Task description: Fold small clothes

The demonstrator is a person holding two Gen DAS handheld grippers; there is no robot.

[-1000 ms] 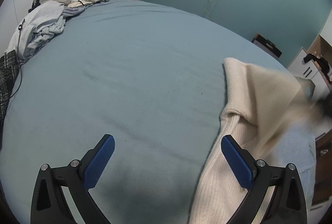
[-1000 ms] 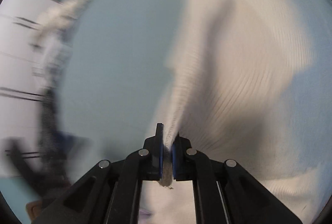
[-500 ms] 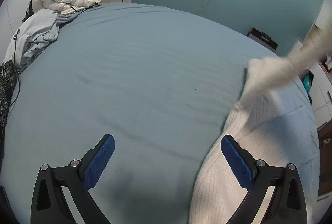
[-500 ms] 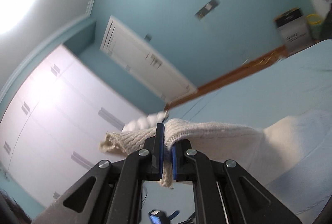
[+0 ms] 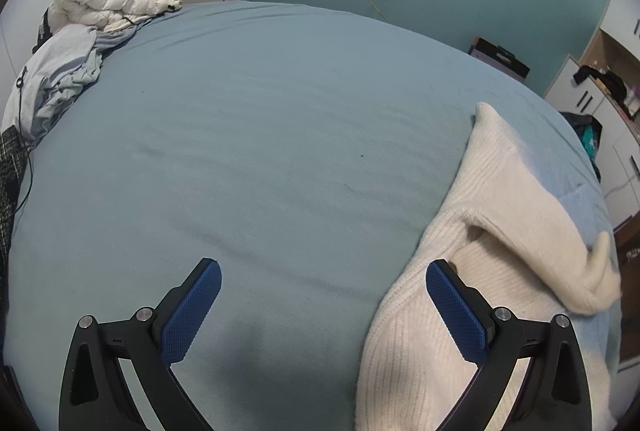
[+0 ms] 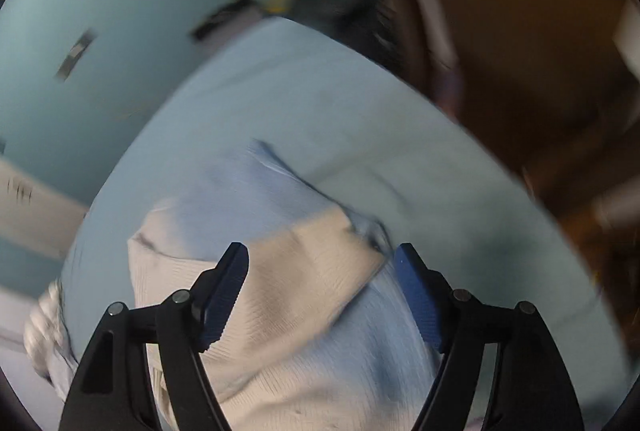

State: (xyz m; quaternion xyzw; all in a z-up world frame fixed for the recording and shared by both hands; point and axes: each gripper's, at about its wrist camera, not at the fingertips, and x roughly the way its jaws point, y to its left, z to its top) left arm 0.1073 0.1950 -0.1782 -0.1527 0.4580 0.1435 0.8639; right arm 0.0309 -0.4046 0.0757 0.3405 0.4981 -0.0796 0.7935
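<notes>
Both grippers tilt steeply down over the blue bed (image 5: 280, 135) — the left gripper (image 5: 320, 295) spread wide and empty beside the cream knit sweater (image 5: 500, 231), the right gripper (image 6: 320, 291) with jaws just opened, pads clear of the sweater's folded sleeve (image 6: 304, 271) lying between them.

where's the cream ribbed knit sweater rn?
Cream ribbed knit sweater: right side of left wrist view, on the blue bedsheet, beside the open left gripper.
</notes>
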